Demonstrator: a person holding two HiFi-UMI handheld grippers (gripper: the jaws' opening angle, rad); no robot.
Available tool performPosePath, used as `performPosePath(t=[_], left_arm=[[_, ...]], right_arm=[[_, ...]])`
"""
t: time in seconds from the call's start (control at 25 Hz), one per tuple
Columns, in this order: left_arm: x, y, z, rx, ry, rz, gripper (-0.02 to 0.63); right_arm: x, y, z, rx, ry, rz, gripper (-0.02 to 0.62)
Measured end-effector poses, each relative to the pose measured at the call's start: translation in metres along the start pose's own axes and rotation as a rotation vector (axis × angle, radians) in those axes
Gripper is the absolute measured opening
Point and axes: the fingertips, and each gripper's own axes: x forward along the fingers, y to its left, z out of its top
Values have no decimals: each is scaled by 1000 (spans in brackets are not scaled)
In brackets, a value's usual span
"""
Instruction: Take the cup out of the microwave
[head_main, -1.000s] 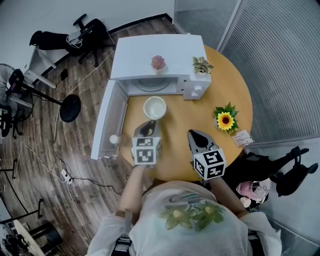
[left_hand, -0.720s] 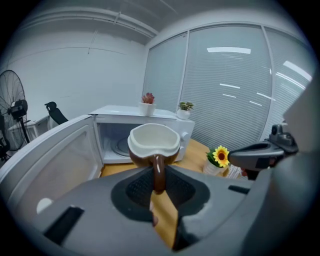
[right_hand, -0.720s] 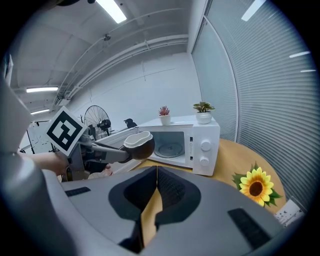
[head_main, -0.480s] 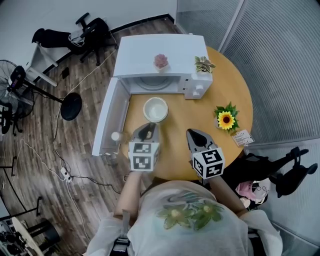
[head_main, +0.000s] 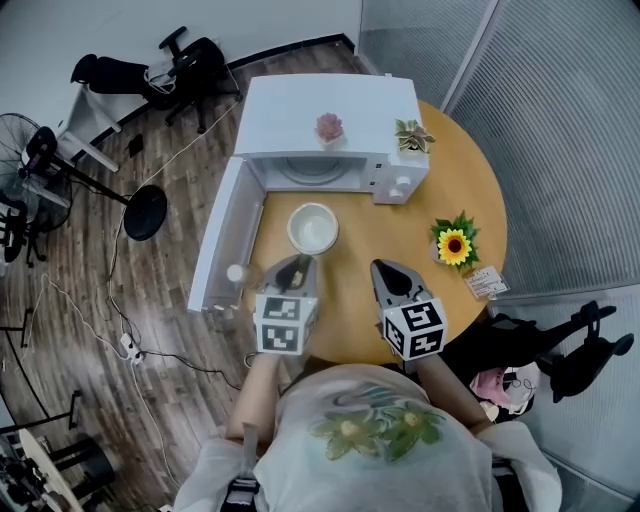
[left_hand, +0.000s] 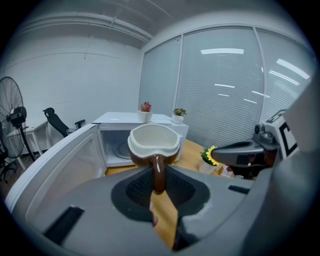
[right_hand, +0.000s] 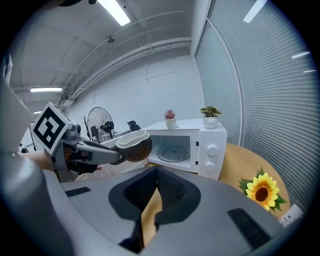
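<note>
A brown cup (head_main: 312, 228) with a white inside hangs above the round wooden table (head_main: 455, 180), just in front of the white microwave (head_main: 330, 110), whose door (head_main: 220, 240) swings open to the left. My left gripper (head_main: 297, 266) is shut on the cup's handle (left_hand: 158, 172). In the left gripper view the cup (left_hand: 152, 142) sits upright right beyond the jaws. In the right gripper view the cup (right_hand: 134, 145) shows left of the empty oven cavity (right_hand: 175, 150). My right gripper (head_main: 386, 272) hovers over the table beside the left one, jaws together, holding nothing.
Two small potted plants, one pink (head_main: 329, 127) and one green (head_main: 411, 135), stand on top of the microwave. A sunflower pot (head_main: 453, 245) and a small card (head_main: 485, 283) sit at the table's right edge. A fan (head_main: 40, 170) and chairs stand on the floor to the left.
My left gripper has lifted the cup slightly and drawn it a little away from the microwave, towards me. The right gripper has stayed where it was.
</note>
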Motion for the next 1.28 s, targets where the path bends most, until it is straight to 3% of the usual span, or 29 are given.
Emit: performPosePath(t=[0.6,1.28], left_arm=[[-4,-37,-6,95,18,-109,58],[0,-45,-13,91,39,-136,58]], right_arm=[[-8,-7,-1,15,-5,-33,17],[-12,-7,-7,5,20,-37,17]])
